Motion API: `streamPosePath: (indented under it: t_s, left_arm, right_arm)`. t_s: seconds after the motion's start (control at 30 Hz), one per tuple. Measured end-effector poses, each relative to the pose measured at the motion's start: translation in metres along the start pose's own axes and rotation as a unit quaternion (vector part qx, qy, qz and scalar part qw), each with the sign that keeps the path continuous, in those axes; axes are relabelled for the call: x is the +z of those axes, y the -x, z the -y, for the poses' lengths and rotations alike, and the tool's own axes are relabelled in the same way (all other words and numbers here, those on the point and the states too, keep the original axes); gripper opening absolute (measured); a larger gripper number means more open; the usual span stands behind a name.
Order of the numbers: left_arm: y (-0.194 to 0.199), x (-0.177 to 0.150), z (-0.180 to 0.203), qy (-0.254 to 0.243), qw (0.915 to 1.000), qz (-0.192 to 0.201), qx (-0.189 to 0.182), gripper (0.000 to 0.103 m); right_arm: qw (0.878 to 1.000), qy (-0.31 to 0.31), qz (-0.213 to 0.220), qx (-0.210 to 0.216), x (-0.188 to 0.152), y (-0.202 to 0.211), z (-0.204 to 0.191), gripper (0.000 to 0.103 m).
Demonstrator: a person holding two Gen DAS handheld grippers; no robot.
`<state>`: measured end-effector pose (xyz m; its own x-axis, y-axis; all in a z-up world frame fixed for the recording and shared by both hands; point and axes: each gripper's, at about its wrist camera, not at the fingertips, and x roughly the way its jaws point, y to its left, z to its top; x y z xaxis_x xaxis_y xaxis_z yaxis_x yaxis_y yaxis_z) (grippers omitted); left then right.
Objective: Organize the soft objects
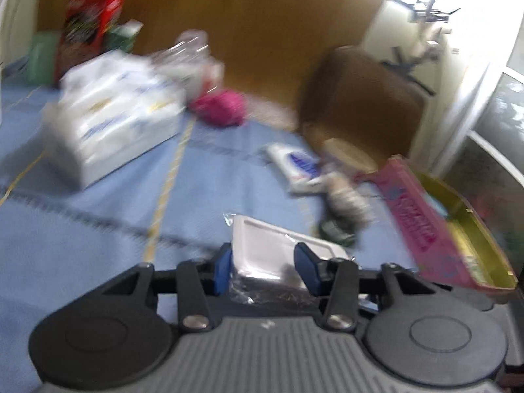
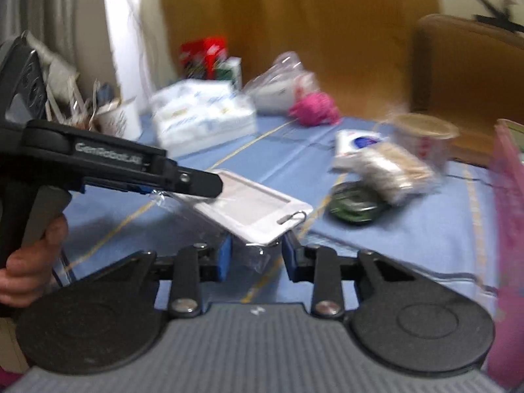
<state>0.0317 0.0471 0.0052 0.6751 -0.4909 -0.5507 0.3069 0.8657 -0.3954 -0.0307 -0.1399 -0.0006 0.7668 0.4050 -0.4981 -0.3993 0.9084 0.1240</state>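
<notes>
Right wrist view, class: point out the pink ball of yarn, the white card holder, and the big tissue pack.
pink ball of yarn [image 2: 314, 108], right wrist view, middle of the ball.
white card holder [image 2: 252, 209], right wrist view, its flat face.
tissue pack [image 2: 203, 114], right wrist view, top wrapper.

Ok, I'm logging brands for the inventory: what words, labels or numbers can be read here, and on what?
"GenRobot.AI": white lettering on the side of the left gripper; it is blurred and the last letters are uncertain.
Print on the pink box: too blurred to read.
Blue logo on the white packet: unreadable.
Print on the tissue pack: unreadable.
Print on the red box: unreadable.
</notes>
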Motion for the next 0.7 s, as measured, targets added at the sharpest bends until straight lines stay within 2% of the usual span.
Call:
streamPosePath:
  t_s: [0.1,0.23,0.3,0.4,0.5,0.6,0.67,0.7]
  left_arm:
    - [0.001,0.016,0.038,-0.035,0.9987,0.018,-0.031,0.04]
    - [-0.014,0.035,0.1,-0.091,0.9916,0.029,-0.087,0.041]
    - [-0.028,0.037,0.133,-0.118,0.9864,0.021,-0.112,0.041]
    - [-0.051,0.031,0.177,-0.158,0.9786,0.012,-0.132,0.041]
    - [-0.077,0.023,0.214,-0.184,0.973,0.003,-0.139,0.042]
    - [-0.106,0.016,0.238,-0.199,0.9716,-0.006,-0.129,0.045]
    - [-0.121,0.01,0.248,-0.215,0.9712,-0.008,-0.102,0.044]
    - [-0.124,0.006,0.248,-0.224,0.9708,-0.008,-0.087,0.041]
  right_arm:
    - [0.998,0.005,0.045,-0.037,0.005,0.032,0.01,0.036]
    - [0.988,-0.007,0.108,-0.112,0.008,0.08,0.036,0.036]
    - [0.982,-0.024,0.122,-0.144,0.004,0.097,0.053,0.036]
    - [0.973,-0.051,0.123,-0.191,-0.006,0.114,0.084,0.036]
    - [0.964,-0.067,0.107,-0.232,-0.013,0.121,0.112,0.036]
    - [0.955,-0.065,0.085,-0.276,-0.017,0.116,0.134,0.036]
    - [0.933,-0.043,0.081,-0.347,-0.022,0.106,0.142,0.038]
    - [0.926,-0.037,0.079,-0.366,-0.026,0.104,0.143,0.038]
